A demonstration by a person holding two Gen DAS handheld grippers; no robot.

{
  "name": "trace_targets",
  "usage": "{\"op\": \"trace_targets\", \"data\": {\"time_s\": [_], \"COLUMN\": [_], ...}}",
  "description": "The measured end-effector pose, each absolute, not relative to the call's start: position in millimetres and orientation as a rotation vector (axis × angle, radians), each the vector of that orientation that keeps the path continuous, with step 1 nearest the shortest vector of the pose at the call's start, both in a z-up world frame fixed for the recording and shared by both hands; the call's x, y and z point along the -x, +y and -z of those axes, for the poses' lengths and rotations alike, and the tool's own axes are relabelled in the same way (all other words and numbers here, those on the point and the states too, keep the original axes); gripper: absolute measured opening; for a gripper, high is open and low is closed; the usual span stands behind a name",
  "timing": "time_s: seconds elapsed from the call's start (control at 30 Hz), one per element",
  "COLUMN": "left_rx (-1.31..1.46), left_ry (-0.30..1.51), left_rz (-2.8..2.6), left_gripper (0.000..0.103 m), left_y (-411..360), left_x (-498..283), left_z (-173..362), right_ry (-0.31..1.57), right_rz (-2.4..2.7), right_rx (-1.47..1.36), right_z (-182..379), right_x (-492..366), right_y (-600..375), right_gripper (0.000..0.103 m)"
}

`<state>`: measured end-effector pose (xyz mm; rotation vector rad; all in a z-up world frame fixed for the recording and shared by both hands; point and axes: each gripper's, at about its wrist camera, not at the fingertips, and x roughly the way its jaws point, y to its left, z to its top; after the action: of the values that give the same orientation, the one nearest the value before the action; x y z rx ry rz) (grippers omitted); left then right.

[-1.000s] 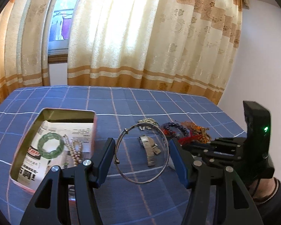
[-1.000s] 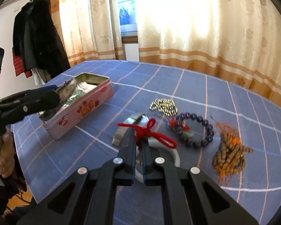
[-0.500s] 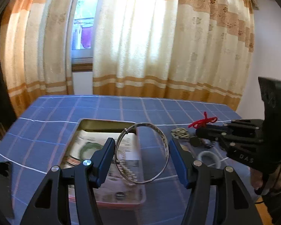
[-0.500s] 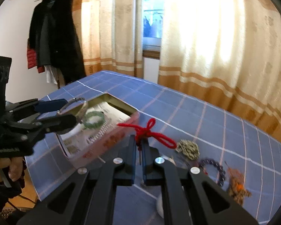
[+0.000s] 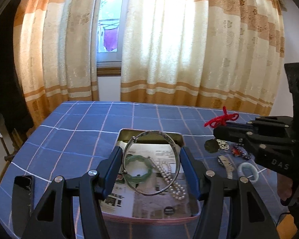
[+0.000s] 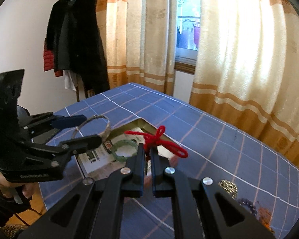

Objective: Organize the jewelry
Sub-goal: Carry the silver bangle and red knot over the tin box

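Both loads have travelled from the loose pile to above the tin (image 5: 191, 217). The left gripper (image 5: 151, 168) is clamped across the silver bangle (image 5: 150, 137); the right gripper (image 6: 147, 152) is pinched tight on the red cord (image 6: 159, 139). Release into the tin appears due.

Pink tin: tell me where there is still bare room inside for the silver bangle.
In the pink tin the near half is free: printed paper liner between the front wall and the pearl strand. The far part is crowded by the green jade bangle and the pearls. The silver bangle hangs above them.
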<state>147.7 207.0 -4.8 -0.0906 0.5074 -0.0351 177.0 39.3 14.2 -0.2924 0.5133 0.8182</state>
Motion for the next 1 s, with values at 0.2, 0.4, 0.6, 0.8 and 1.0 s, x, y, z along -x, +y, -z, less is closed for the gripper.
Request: {"op": "trace_targets", "data": {"time_s": [0.2,0.4,0.6,0.8,1.0], "left_rx": [0.105,0.117,0.122,0.117,0.122], "left_ry": [0.542,0.569,0.591,0.602,0.618], "left_rz": [0.001,-0.009,-0.023,-0.024,-0.021], "left_gripper": [0.060,0.060,0.060,0.060,0.060], "left_y": [219,225,230,230,231], "left_x": [-155,-160,-162,-161,-163], "left_z": [19,29,36,39,45], "right_ry": [0.536,0.569,0.599,0.630,0.656], "right_rz": [-0.850,-0.862,-0.878,-0.889,-0.892], "right_rx": [0.291,0.290,0.302,0.317,0.322], "right_z": [-4,12,24,37,48], "right_x": [-182,-186,-183,-180,-180], "right_y": [58,70,78,85,86], "right_gripper": [0.008,0.008,0.008,0.008,0.008]}}
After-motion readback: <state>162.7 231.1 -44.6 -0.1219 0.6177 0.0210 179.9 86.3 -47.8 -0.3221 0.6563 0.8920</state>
